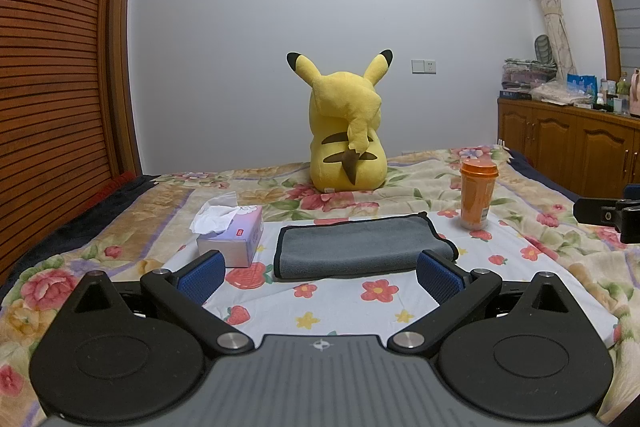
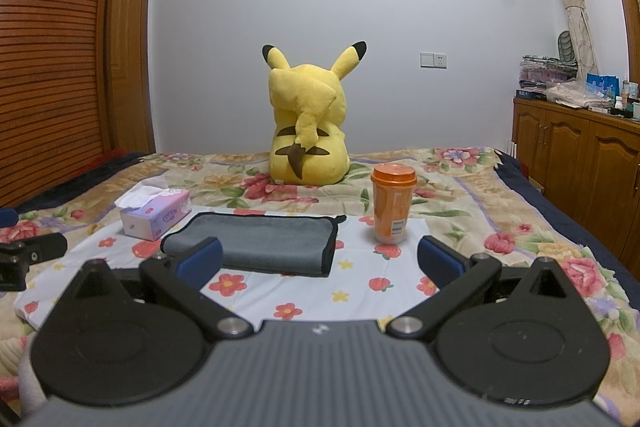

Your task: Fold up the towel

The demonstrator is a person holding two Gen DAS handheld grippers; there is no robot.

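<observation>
A grey towel [image 1: 360, 245] with a black edge lies folded flat on the flowered cloth on the bed; it also shows in the right wrist view [image 2: 264, 243]. My left gripper [image 1: 320, 277] is open and empty, just short of the towel's near edge, its blue pads apart on either side. My right gripper [image 2: 320, 265] is open and empty, near the towel's right end. Part of the right gripper shows at the right edge of the left wrist view [image 1: 608, 217], and part of the left gripper at the left edge of the right wrist view [image 2: 28, 255].
A tissue box [image 1: 234, 237] stands left of the towel. An orange lidded cup [image 1: 476, 195] stands to its right. A yellow plush toy [image 1: 346, 131] sits behind. A wooden cabinet [image 1: 568, 139] lines the right wall, a slatted wardrobe [image 1: 52, 67] the left.
</observation>
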